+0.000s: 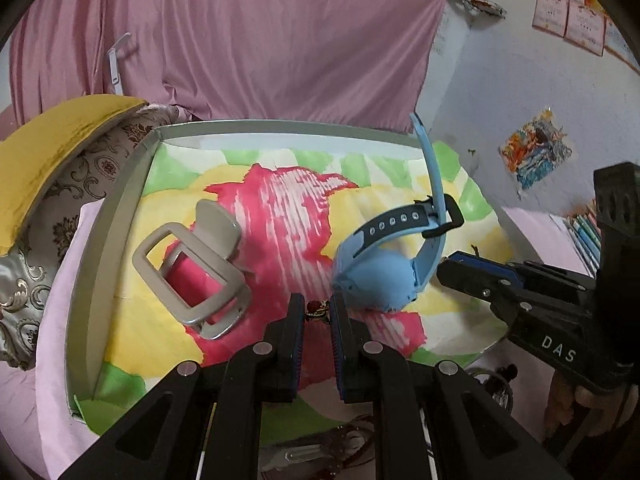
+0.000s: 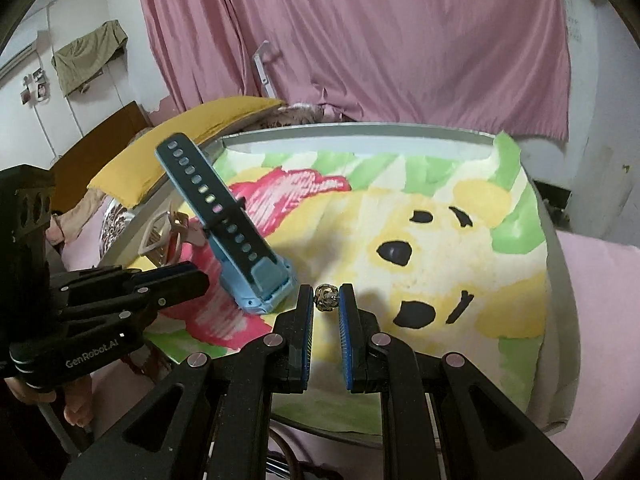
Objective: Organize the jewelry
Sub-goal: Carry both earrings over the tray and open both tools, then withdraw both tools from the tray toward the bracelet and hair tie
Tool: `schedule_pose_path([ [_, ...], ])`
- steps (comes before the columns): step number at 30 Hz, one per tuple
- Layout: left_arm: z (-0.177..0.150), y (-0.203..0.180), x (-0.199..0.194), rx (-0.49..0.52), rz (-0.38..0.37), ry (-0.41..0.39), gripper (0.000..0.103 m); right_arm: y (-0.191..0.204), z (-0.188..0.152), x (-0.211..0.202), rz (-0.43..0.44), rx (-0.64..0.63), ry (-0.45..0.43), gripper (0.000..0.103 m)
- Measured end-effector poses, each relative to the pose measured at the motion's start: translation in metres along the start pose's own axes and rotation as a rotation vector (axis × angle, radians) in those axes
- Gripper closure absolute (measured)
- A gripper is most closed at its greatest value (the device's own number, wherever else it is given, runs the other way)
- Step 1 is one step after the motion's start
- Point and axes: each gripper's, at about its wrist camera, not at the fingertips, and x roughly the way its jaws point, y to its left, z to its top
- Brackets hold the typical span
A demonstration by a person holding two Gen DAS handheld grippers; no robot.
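A grey-rimmed tray (image 1: 120, 208) (image 2: 360, 130) lined with a cartoon-print cloth holds a blue wristwatch (image 1: 376, 276) (image 2: 256, 276) with its strap sticking up, and a beige hair claw clip (image 1: 192, 272) (image 2: 168, 236) to its left. My left gripper (image 1: 317, 304) hovers over the tray's near side, shut on a small dark red bead (image 1: 317, 313). My right gripper (image 2: 326, 294) is shut on a small mottled bead (image 2: 326, 299), just right of the watch. Each gripper also shows in the other's view: the right gripper (image 1: 444, 268) and the left gripper (image 2: 202, 276) flank the watch.
A yellow cushion (image 1: 52, 148) and a patterned pillow (image 1: 60, 216) lie left of the tray on pink bedding (image 2: 592, 280). A pink curtain (image 1: 240, 40) hangs behind. Books (image 1: 584, 232) stand at the far right. Dark cords and a metal piece (image 1: 304, 456) lie below the tray's near edge.
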Motion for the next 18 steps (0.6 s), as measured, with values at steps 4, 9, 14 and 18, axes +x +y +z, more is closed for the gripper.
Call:
schedule_pose_path([
  [4,0.0,0.0,0.0,-0.003,0.0,0.005,0.091,-0.001,-0.003,0.005,0.002,0.001,0.009,0.092],
  [9,0.0,0.001,-0.003,-0.014,0.0,0.001,0.091,0.001,-0.007,0.0,-0.007,0.008,-0.004,0.062],
  [14,0.0,0.006,-0.011,-0.047,-0.009,-0.021,0.077,0.003,-0.01,-0.016,-0.028,0.009,-0.058,0.062],
  [18,-0.001,0.008,-0.025,-0.074,-0.027,-0.071,0.053,0.006,-0.014,-0.04,-0.041,0.004,-0.142,0.057],
])
